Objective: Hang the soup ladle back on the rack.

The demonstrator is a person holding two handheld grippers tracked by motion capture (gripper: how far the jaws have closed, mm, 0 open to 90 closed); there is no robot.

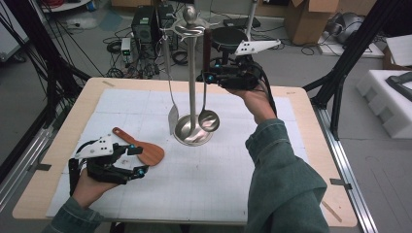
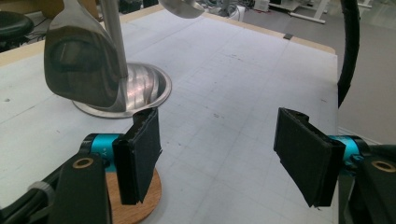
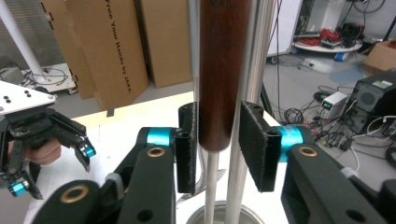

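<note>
Right gripper view puts the ladle's wooden handle (image 3: 219, 70) upright between your right gripper's (image 3: 218, 144) jaws, alongside the steel pole (image 3: 254, 70) of the utensil stand. The left pad sits against the wood while a narrow gap shows at the right pad, so the jaws read as slackened around the handle rather than clamped on it. In the high view the ladle (image 1: 208, 119) hangs from the top of the stand (image 1: 193, 130), its bowl low beside the round base at about 3 o'clock, and your right gripper (image 1: 210, 76) is up at the handle. By the look of it, the ladle is hung and you are letting it go.

A steel turner (image 1: 173, 116) hangs at about 9 o'clock of the pole, so two utensils are on the stand. One is left: the wooden spatula (image 1: 145, 150) lies flat on the white mat (image 1: 194, 189), at about 8 o'clock from the base. Your left gripper (image 1: 135, 160) rests just beside its blade with the jaws wide open and holding nothing; the left gripper view shows the blade (image 2: 135, 205) under the left pad.

Count: one stand, one ladle, one turner, one spatula, two grippers, all on one desk (image 1: 311, 145).
</note>
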